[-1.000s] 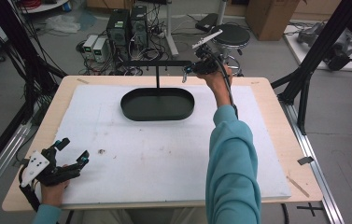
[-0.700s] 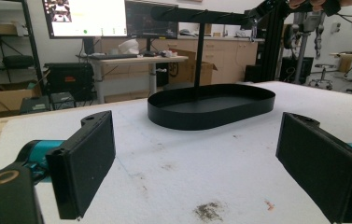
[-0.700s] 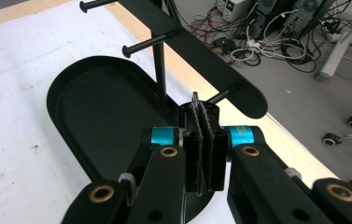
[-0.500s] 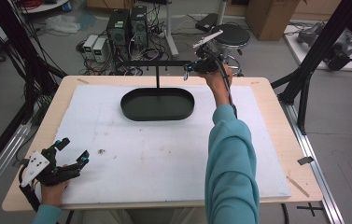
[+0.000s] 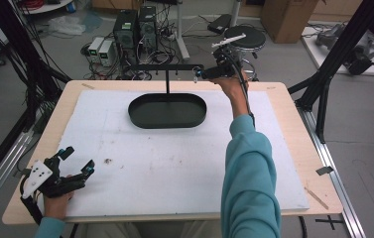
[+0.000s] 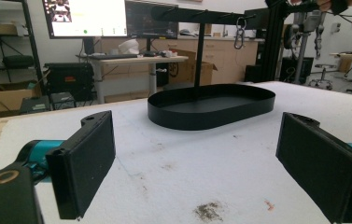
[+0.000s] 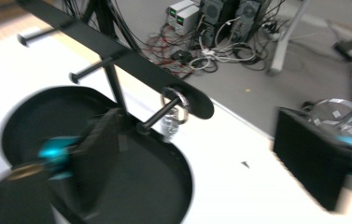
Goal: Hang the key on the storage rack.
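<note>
Metal ring [image 7: 175, 106] hanging on black rack peg [image 7: 157, 115] at centre frame, right hand-held gripper [image 7: 201, 158] jaws just opened wide, empty, left hand-held gripper [image 6: 197, 163] open, empty, lower left over tabletop [image 5: 174, 163].

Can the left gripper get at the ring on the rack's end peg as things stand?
Probably, with a long reach: the left gripper rests open at the near-left corner, bare mat between. The ring hangs at the rack's far-right end, where the right gripper crowds it.

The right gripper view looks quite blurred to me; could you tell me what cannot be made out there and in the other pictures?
- Right gripper view: motion blur smears the ring on its peg; what hangs below is unclear.
- High view: the ring is too small.
- Left gripper view: the right gripper is cut off by the top edge.
</note>
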Motion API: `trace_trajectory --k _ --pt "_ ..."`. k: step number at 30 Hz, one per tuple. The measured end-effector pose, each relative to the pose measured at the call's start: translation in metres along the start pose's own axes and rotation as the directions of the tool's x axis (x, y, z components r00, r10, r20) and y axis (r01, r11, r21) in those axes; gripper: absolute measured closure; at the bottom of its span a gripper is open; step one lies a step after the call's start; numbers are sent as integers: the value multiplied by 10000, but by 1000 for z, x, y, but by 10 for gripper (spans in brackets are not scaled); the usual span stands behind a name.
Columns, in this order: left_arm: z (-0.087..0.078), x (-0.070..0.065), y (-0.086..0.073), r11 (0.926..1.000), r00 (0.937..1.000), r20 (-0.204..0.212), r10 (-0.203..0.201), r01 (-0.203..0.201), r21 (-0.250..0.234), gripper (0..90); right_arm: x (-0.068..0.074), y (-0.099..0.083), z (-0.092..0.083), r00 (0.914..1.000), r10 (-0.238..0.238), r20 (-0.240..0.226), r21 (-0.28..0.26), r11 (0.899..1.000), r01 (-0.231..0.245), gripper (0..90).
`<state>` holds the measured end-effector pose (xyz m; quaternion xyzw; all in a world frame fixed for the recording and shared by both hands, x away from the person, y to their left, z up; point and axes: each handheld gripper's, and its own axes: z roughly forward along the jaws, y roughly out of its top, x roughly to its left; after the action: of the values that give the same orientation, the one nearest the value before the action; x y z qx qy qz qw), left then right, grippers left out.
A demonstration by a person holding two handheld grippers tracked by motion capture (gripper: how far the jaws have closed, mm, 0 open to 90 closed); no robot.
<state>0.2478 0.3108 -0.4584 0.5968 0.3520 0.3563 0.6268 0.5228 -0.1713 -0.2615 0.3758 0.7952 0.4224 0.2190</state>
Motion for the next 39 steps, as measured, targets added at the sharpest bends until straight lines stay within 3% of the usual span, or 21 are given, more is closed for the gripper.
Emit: trace_trajectory --k 1,4,6,8,10,12,13,16,20,21,22,23,24,25,27,28,29,30,35,39 --pt "0 0 0 10000 10000 -4 -7 7 -35 121 0 0 0 10000 0 0 0 10000 0 18" --pt "0 0 0 10000 10000 2 25 -25 -16 121 0 -7 -19 9988 358 -327 -984 9944 -388 5" --pt "0 0 0 10000 10000 8 29 -29 -27 121 -1 -12 -32 9972 471 -577 -1098 9925 -532 5" --pt "0 0 0 10000 10000 -1 22 -22 -21 121 -1 -16 -46 9984 227 -520 -1008 9945 -278 5" --pt "0 0 0 10000 10000 -2 5 -5 -25 121 -1 -22 -60 9976 78 -694 -1569 9874 -186 5" --pt "0 0 0 10000 10000 5 47 -47 0 121 0 -29 -72 9950 30 -996 -1773 9839 -207 5" --pt "0 0 0 10000 10000 1 43 -43 0 121 4 -39 -82 9931 -242 -1145 -2106 9776 -4 5" --pt "0 0 0 10000 10000 -1 15 -15 -1 121 7 -51 -92 9899 -464 -1343 -2200 9754 159 5" --pt "0 0 0 10000 10000 3 45 -45 25 121 20 -84 -112 9824 -1171 -1453 -2623 9620 759 5" --pt "0 0 0 10000 10000 6 18 -18 19 121 26 -104 -122 9789 -1309 -1567 -2811 9561 829 5" --pt "0 0 0 10000 10000 11 34 -34 28 121 26 -104 -122 9789 -1309 -1567 -2811 9561 829 5" --pt "0 0 0 10000 10000 10 41 -41 36 121 28 -115 -126 9777 -1343 -1614 -2913 9530 828 5" --pt "0 0 0 10000 10000 4 49 -49 50 121 32 -137 -134 9762 -1333 -1709 -3096 9479 752 5" --pt "0 0 0 10000 10000 0 58 -58 46 121 32 -137 -134 9762 -1333 -1709 -3096 9479 752 5" --pt "0 0 0 10000 10000 -1 54 -54 37 121 36 -157 -139 9766 -1373 -1657 -3280 9415 767 5" --pt "0 0 0 10000 10000 -10 51 -51 26 121 39 -182 -143 9784 -1419 -1503 -3510 9328 814 6" --pt "0 0 0 10000 10000 -15 63 -63 24 121 39 -182 -143 9784 -1419 -1503 -3510 9328 814 6" --pt "0 0 0 10000 10000 -5 56 -56 39 121 40 -193 -144 9799 -1415 -1408 -3700 9255 805 5" --pt "0 0 0 10000 10000 -8 57 -57 37 121 40 -246 -142 9870 -1005 -1258 -4291 9025 372 6" --pt "0 -1 0 10000 10000 -13 88 -88 10 121 39 -281 -134 9949 -356 -940 -4507 8926 -106 5"
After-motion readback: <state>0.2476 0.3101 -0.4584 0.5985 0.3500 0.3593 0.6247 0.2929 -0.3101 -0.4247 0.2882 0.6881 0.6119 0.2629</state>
